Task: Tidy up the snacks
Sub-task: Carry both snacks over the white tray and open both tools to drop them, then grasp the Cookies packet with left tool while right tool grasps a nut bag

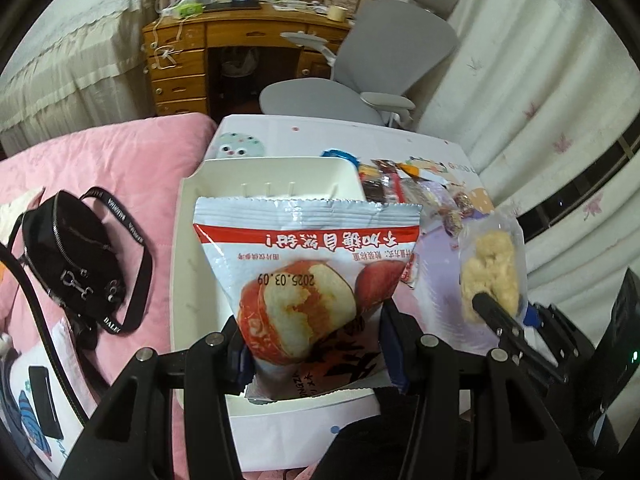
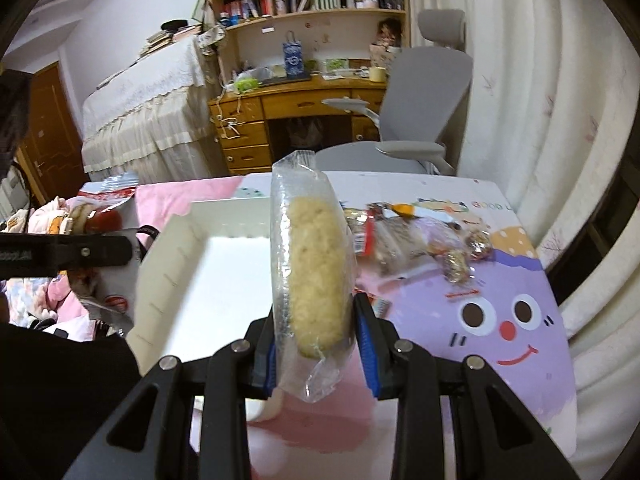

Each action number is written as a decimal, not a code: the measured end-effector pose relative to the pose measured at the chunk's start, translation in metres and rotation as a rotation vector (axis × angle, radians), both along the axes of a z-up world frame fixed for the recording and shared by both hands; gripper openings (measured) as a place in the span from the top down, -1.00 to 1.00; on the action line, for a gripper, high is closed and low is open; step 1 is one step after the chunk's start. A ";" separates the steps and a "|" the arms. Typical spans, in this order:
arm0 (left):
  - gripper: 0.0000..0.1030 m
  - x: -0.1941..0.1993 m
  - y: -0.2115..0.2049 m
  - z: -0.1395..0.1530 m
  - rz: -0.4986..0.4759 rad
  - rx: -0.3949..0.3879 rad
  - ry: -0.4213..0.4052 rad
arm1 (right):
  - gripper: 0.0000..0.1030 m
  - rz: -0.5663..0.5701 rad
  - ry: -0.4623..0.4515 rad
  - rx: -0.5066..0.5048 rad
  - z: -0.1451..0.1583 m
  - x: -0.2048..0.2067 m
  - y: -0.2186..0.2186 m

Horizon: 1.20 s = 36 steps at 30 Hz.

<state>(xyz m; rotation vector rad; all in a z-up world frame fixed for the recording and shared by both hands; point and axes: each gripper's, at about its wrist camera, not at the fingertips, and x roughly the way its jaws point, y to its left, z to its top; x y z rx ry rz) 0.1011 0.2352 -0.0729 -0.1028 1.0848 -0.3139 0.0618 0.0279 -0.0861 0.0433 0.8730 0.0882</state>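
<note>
My left gripper (image 1: 314, 354) is shut on a white and red snack bag (image 1: 308, 276) with a picture of a red fruit, held above the white tray (image 1: 188, 216). My right gripper (image 2: 316, 356) is shut on a clear packet with a pale rice cake (image 2: 314, 276), held upright over the tray's right rim (image 2: 168, 268). The rice cake packet (image 1: 490, 270) also shows at the right of the left wrist view. A pile of loose wrapped snacks (image 2: 416, 236) lies on the cartoon-print table (image 2: 508, 320) to the right of the tray.
A black handbag (image 1: 76, 264) lies on the pink bedding (image 1: 120, 164) left of the tray. A grey office chair (image 1: 384, 64) and a wooden desk (image 1: 224, 52) stand beyond the table. White curtains (image 2: 540, 100) hang on the right.
</note>
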 end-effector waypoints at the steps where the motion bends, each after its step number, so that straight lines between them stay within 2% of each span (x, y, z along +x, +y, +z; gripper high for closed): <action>1: 0.03 0.000 0.005 -0.001 0.007 0.004 0.002 | 0.38 0.011 0.001 0.009 -0.001 -0.001 0.007; 12: 0.03 0.002 0.043 -0.014 0.046 0.039 0.003 | 0.38 0.161 -0.001 0.066 -0.012 0.005 0.064; 13: -0.05 0.003 0.045 -0.015 0.051 0.046 0.007 | 0.38 0.167 0.002 0.076 -0.014 0.007 0.067; 14: -0.27 0.004 0.047 -0.019 0.050 0.051 0.020 | 0.37 0.170 0.008 0.083 -0.016 0.009 0.068; 15: -0.41 0.005 0.048 -0.021 0.048 0.049 0.028 | 0.34 0.169 0.016 0.088 -0.019 0.012 0.069; 18: -0.41 0.006 0.047 -0.023 0.037 0.050 0.033 | 0.04 0.141 0.047 0.074 -0.027 0.017 0.072; 28: -0.41 0.006 0.014 -0.027 -0.033 0.071 0.046 | 0.03 0.097 0.070 0.089 -0.031 0.012 0.053; 36: -0.41 0.003 -0.020 -0.033 -0.062 0.098 0.063 | 0.03 0.032 0.142 0.100 -0.041 0.003 0.022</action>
